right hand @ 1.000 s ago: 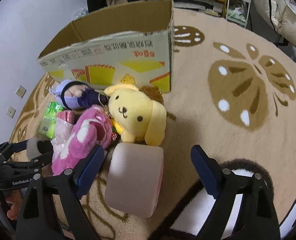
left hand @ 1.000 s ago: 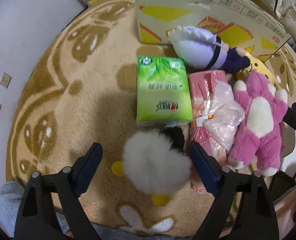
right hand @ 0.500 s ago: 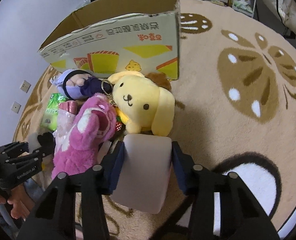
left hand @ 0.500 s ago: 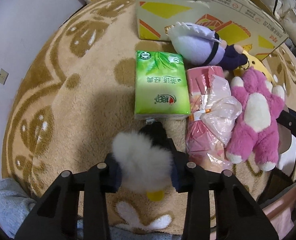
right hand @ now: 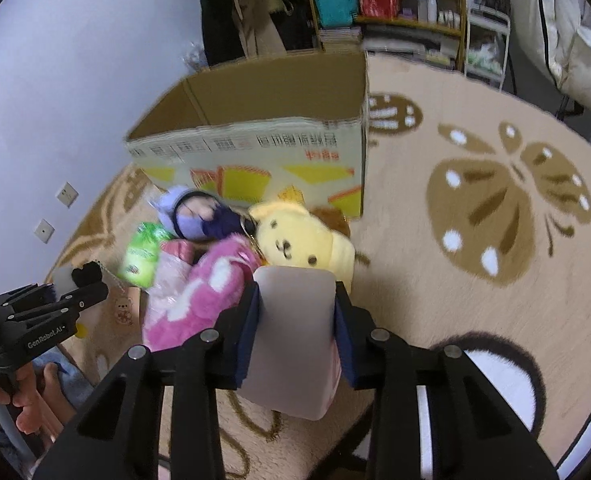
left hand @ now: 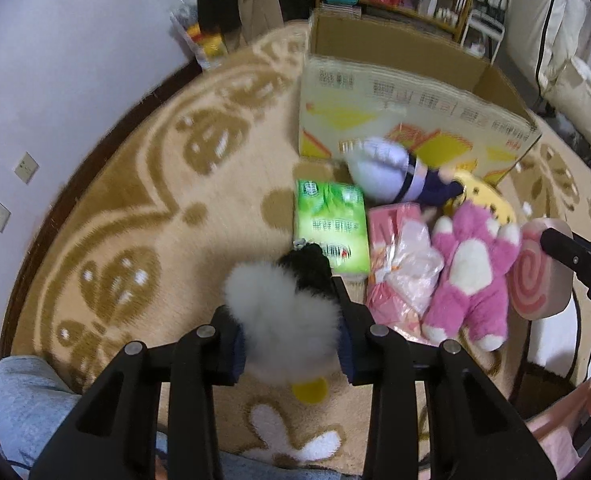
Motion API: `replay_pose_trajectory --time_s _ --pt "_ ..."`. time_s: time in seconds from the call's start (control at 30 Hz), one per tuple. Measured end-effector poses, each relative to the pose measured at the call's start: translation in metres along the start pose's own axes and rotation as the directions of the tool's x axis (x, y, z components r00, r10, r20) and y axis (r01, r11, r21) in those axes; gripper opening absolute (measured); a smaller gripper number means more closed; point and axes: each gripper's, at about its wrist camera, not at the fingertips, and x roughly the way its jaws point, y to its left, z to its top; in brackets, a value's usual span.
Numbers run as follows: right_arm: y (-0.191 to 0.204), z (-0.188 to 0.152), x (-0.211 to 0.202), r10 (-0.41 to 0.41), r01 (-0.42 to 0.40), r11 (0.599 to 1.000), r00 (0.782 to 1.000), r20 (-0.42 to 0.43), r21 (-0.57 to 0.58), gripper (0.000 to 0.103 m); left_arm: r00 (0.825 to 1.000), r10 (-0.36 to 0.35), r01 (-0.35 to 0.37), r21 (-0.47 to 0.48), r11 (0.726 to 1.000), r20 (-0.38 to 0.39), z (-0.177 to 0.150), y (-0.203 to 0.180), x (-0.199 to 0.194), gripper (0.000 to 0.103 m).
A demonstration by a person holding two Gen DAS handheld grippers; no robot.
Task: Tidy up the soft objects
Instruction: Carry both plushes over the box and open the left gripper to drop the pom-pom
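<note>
My left gripper (left hand: 289, 332) is shut on a white fluffy toy (left hand: 279, 304) with black ears, held above the rug. In the right wrist view, my right gripper (right hand: 295, 312) is shut on a pale pink roll cushion (right hand: 295, 344); its swirl end (left hand: 535, 276) shows in the left wrist view. On the rug between them lie a green tissue pack (left hand: 331, 224), a pink plastic packet (left hand: 399, 264), a pink bear plush (left hand: 471, 272), a purple doll (left hand: 395, 176) and a yellow dog plush (right hand: 299, 240). An open cardboard box (right hand: 255, 140) stands behind them.
A beige patterned rug (right hand: 495, 200) covers the floor. A lilac wall with sockets (left hand: 25, 166) is at the left, and shelves (right hand: 395, 0) stand behind the box. A person's grey knee (left hand: 23, 400) and hand (right hand: 27, 412) are at the near left.
Both grippers went from open to shut, the left on the fluffy toy, the right on the cushion. Both then rose off the rug, and the box opening came into view.
</note>
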Motion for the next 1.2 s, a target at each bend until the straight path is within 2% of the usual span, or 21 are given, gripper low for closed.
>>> replay_pose_trajectory --time_s 0.1,0.23,0.3,0.37,0.53,0.63,0.87,1.0,1.13,1.2 --pt "0.003 0.002 -0.013 0.006 -0.005 1.0 0.998 0.059 -0.017 0.037 0.996 0.011 -0.011 -0.003 1.0 0.088 0.002 0.0 -0.02 0.034" --pt "0.008 0.005 -0.029 0.021 -0.017 0.999 0.991 0.129 -0.035 0.036 0.98 0.003 -0.003 0.004 1.0 0.197 0.008 -0.001 -0.042 0.034" --pt "0.009 0.007 -0.036 0.028 -0.022 0.999 0.987 0.157 -0.04 0.036 0.97 0.004 -0.008 0.014 1.0 0.244 0.012 -0.003 -0.051 0.034" --pt "0.01 0.011 -0.044 0.036 -0.028 0.999 0.982 0.185 -0.045 0.036 0.954 0.03 -0.043 0.039 0.998 0.297 0.018 -0.007 -0.058 0.034" --pt "0.017 0.026 -0.06 0.033 -0.012 0.996 0.967 0.253 -0.084 0.036 0.923 0.058 -0.097 0.084 0.992 0.381 0.034 -0.021 -0.072 0.034" --pt "0.021 0.037 -0.067 0.032 -0.002 0.995 0.957 0.287 -0.103 0.036 0.908 0.075 -0.124 0.095 0.988 0.411 0.045 -0.028 -0.074 0.035" --pt "0.027 0.065 -0.064 -0.007 0.057 0.988 0.944 0.33 -0.143 0.037 0.893 0.092 -0.146 0.09 0.985 0.441 0.08 -0.035 -0.067 0.035" --pt "0.028 0.088 -0.057 -0.009 0.063 0.987 0.939 0.343 -0.148 0.037 0.883 0.097 -0.15 0.082 0.985 0.46 0.1 -0.038 -0.061 0.035" --pt "0.032 0.112 -0.05 -0.008 0.074 0.983 0.932 0.363 -0.168 0.037 0.884 0.073 -0.128 0.089 0.988 0.461 0.123 -0.042 -0.052 0.035" --pt "0.033 0.121 -0.045 0.0 0.069 0.983 0.928 0.372 -0.172 0.037 0.88 0.065 -0.124 0.096 0.988 0.471 0.132 -0.045 -0.05 0.035"
